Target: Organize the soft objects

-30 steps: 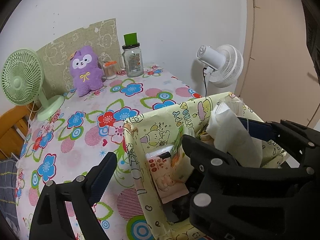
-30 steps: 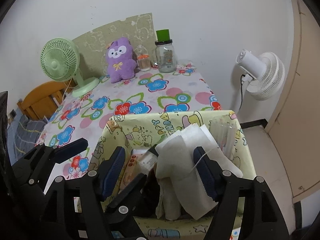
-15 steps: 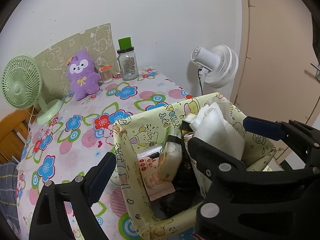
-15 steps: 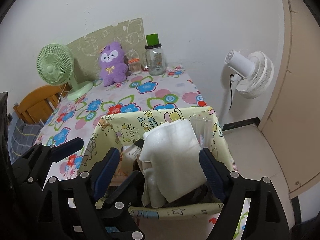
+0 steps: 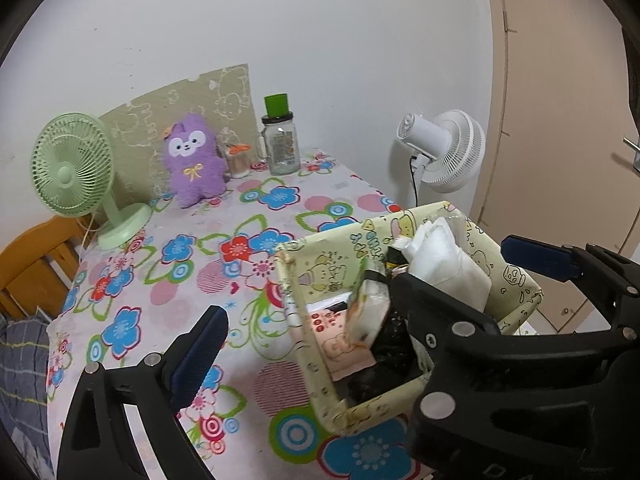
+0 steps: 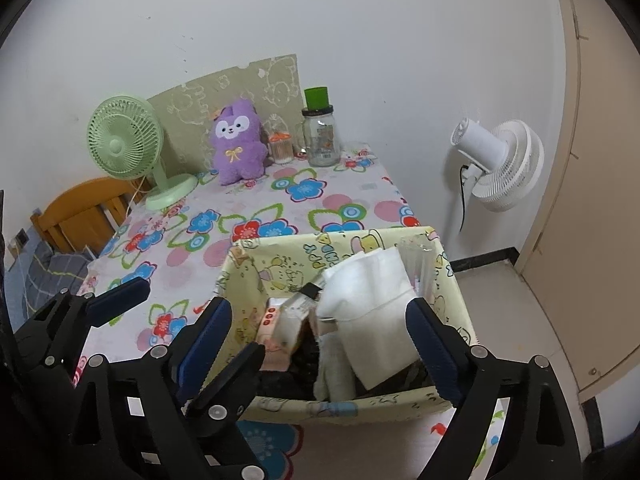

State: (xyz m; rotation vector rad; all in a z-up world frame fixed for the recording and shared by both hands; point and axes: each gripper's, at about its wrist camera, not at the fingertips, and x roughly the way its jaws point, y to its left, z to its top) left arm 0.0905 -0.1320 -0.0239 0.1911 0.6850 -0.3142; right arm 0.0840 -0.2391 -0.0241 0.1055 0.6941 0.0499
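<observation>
My right fingers (image 6: pixel 320 332) have just been opening and stand wide, one on each side of the white soft pack (image 6: pixel 372 304), not pressing it. My left fingers (image 5: pixel 360 300) have opened wide too and hold nothing. The pack is flat, white and puffy. It stands on end in the yellow cartoon box (image 6: pixel 256 268), long side up, leaning a little. The box sits on the flowery table (image 6: pixel 240 216).

I can make out blue cartoon lettering on the inner wall of the pale yellow cartoon-print fabric storage box (image 6: pixel 320 252), but not read it. The label on the clear glass jar with the green lid (image 6: pixel 320 136) is illegible.
</observation>
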